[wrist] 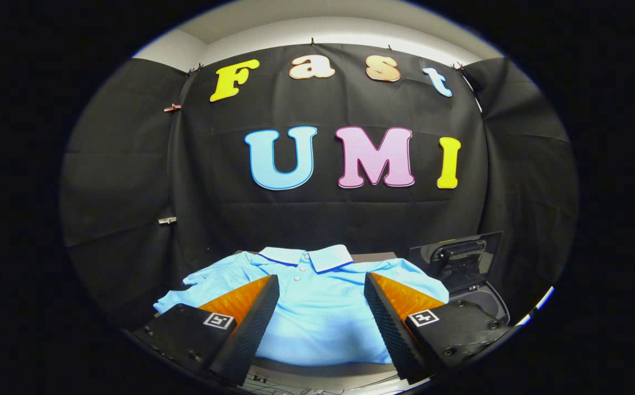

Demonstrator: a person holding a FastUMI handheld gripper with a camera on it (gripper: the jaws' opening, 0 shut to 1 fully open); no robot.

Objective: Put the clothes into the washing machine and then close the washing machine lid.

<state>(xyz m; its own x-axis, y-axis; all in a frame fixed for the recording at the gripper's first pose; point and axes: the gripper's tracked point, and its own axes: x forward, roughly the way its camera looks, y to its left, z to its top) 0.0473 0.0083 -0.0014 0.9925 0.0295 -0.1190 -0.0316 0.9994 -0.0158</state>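
Note:
A light blue polo shirt (pixel 317 302) with a white collar lies spread flat on the table, front up, its buttons facing me. My gripper (pixel 321 285) hangs open above the shirt, its two black ribbed fingers (pixel 257 318) wide apart with the shirt's chest showing between them. Nothing is held. To the right of the shirt, behind the right finger, stands the small dark washing machine (pixel 484 299) with its lid (pixel 457 255) raised upright and the opening partly hidden by the finger.
The table's near edge (pixel 317 370) runs below the shirt's hem, with some cables beneath it. The black cloth wall stands close behind the shirt and the machine.

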